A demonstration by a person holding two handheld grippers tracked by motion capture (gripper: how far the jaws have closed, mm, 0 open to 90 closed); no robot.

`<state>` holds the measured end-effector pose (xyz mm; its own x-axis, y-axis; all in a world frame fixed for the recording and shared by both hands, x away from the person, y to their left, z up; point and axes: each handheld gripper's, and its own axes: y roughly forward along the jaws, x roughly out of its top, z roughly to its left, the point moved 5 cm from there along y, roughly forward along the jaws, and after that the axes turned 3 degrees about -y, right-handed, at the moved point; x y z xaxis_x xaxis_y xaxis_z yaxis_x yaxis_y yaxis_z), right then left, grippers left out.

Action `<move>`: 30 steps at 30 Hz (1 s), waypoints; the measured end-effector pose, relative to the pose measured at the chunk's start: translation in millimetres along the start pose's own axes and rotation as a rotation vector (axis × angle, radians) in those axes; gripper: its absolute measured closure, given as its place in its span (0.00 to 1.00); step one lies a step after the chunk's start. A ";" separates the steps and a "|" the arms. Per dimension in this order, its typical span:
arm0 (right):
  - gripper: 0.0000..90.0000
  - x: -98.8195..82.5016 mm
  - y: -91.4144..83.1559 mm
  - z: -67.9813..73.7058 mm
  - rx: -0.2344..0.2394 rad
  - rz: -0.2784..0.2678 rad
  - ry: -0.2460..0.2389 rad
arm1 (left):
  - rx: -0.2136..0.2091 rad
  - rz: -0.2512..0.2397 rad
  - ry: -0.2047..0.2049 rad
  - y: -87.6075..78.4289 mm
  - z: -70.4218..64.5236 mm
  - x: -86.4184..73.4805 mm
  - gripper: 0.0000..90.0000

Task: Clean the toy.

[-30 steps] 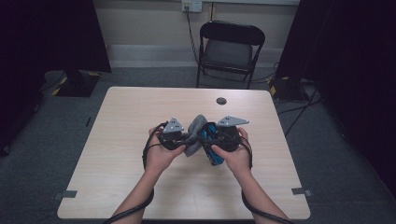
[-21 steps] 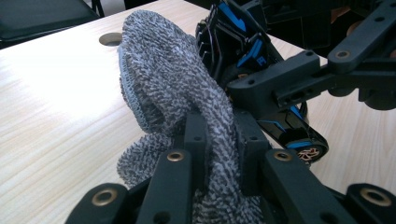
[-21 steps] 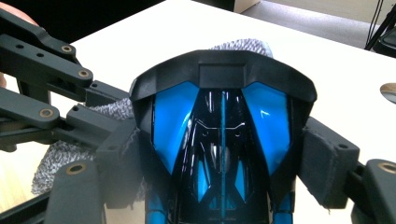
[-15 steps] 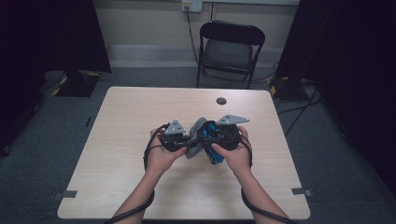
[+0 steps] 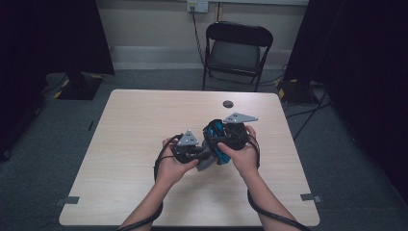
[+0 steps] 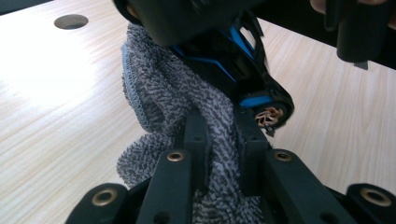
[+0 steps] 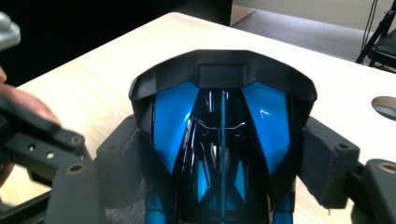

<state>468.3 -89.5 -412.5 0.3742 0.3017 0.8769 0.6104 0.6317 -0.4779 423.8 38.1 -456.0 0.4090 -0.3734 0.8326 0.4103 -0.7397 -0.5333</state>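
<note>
Over the middle of one wooden table [image 5: 144,125], two hands meet, each with one gripper; the left gripper [image 6: 220,140] has its two jaws pinched tight on one grey speckled cloth [image 6: 163,98], a fold of it squeezed between the pads; in the high view that gripper [image 5: 192,150] sits just left of the cloth [image 5: 208,162], which hangs below the hands near the table top; the right gripper [image 7: 224,168] has its two jaws set wide, one at each side of one black and blue car [image 7: 222,135], pads pressed to its flanks, so it grips the toy; from above the right gripper [image 5: 230,137] holds the car [image 5: 217,139] just right of the left gripper, cloth touching the car's underside; in the left gripper view the cloth lies against the car [image 6: 243,60], and one small coppery part [image 6: 268,116] shows at the car's tip; each gripper bears one grey three-cornered plate, two in all; one dark round hole [image 5: 227,103] lies in the table beyond the hands; one black folding chair [image 5: 236,48] stands behind the table; two dark curtains flank the room, one at each side.
</note>
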 end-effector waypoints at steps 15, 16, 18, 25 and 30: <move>0.28 9.7 2.4 -1.6 0.002 -0.010 0.003 | -0.050 0.033 0.011 10.9 -12.8 -14.9 0.87; 0.28 10.2 2.3 -1.4 0.002 -0.010 0.004 | -0.051 0.032 0.011 11.1 -13.4 -15.3 0.87; 0.28 10.6 1.9 -1.2 0.002 -0.010 0.006 | -0.055 0.031 0.015 11.7 -14.3 -15.9 0.87; 0.28 9.6 1.2 -2.1 0.007 -0.015 0.014 | -0.067 0.043 0.016 14.1 -18.3 -20.3 0.87; 0.28 11.8 -0.8 -4.1 0.006 -0.028 0.019 | -0.090 0.058 0.028 17.0 -23.4 -22.7 0.87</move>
<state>475.1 -89.4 -402.0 0.3706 0.2705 0.8885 0.6165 0.6439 -0.4531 402.4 20.9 -480.6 0.4062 -0.4316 0.8054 0.3114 -0.7633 -0.5661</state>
